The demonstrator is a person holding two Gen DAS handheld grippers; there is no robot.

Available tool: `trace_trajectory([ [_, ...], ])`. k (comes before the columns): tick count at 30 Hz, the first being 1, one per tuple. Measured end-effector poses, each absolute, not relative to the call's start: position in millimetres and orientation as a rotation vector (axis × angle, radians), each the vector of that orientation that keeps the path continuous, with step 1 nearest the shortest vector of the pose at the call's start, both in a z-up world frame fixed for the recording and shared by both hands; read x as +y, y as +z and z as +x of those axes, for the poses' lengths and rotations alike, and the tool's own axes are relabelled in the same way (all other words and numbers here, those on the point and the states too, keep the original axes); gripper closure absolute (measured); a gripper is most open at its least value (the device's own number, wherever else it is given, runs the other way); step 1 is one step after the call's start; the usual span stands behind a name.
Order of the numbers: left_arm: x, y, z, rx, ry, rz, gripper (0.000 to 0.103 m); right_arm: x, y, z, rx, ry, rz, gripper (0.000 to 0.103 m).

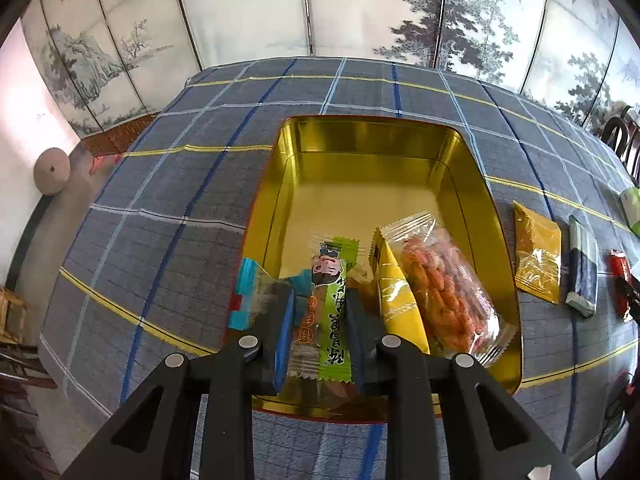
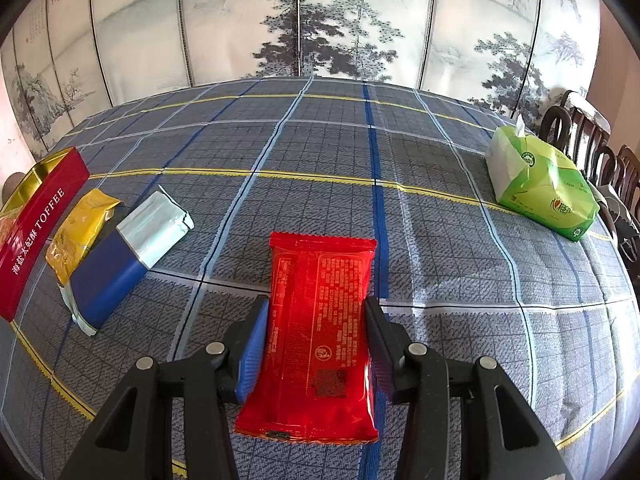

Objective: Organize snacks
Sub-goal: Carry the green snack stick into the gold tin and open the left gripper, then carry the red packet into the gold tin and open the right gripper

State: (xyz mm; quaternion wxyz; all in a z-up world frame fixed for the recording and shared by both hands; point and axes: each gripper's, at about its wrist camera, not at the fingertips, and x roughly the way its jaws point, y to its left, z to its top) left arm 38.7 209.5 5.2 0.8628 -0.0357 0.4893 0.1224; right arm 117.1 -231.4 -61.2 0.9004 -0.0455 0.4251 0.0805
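left wrist view: my left gripper (image 1: pixel 320 300) is clenched on a green snack packet (image 1: pixel 326 312) with a cartoon face, the blue pads pressing its sides. the packet hangs lengthwise between the jaws, over the near end of the gold-lined tin (image 1: pixel 360 184). just left of it, a clear packet with blue ends (image 1: pixel 256 296) pokes out behind my left finger, over the tin's near-left wall; i cannot tell whether it rests on the rim. inside the tin, at the near-right corner, a clear packet of orange twists (image 1: pixel 444 284) lies against a yellow packet (image 1: pixel 396 300). the far half of the tin floor is bare gold. the tin sits on a blue-grey checked tablecloth (image 1: pixel 168 200). right of the tin, on the cloth, lie a yellow foil packet (image 1: pixel 536 256), then a blue and silver packet (image 1: pixel 582 268), then a bit of red packet (image 1: pixel 620 276) at the edge.

from the right wrist view, my right gripper (image 2: pixel 316 316) has a red snack packet (image 2: pixel 320 320) between its jaws, printed side up. both pads sit close along its long edges and it looks gripped, with the near end sticking out below the fingers. to the left lie the blue and silver packet (image 2: pixel 128 256) and the yellow foil packet (image 2: pixel 80 228), touching each other, and beyond them the tin's red side (image 2: pixel 40 236) marked toffee. a green tissue pack (image 2: pixel 540 188) sits far right near dark wooden chairs (image 2: pixel 592 152). a painted folding screen (image 2: pixel 320 20) stands behind the table.
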Motion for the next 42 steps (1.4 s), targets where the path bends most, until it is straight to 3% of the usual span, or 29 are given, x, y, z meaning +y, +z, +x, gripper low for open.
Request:
trace_trajectory([
  [5, 209, 5, 39, 1.032, 0.248, -0.087, 0.076, -229, -61, 115, 0.882, 0.151, -0.091, 0.057],
  [8, 208, 6, 38, 1.035, 0.243, -0.094, 0.069, -226, -59, 116, 0.89, 0.134, -0.097, 0.058],
  [10, 207, 7, 38, 1.029, 0.253, -0.079, 0.057, -224, -58, 116, 0.898, 0.121, -0.099, 0.058],
  [18, 214, 12, 29, 1.007, 0.263, -0.09, 0.05, -218, -51, 116, 0.915, 0.085, -0.082, 0.058],
  [21, 218, 15, 25, 0.995, 0.269, -0.104, 0.042, -214, -42, 113, 0.896, 0.084, -0.077, 0.058],
  [42, 228, 43, -24, 0.935, 0.335, -0.146, 0.022, -80, 9, 82, 0.875, 0.39, -0.082, 0.058],
])
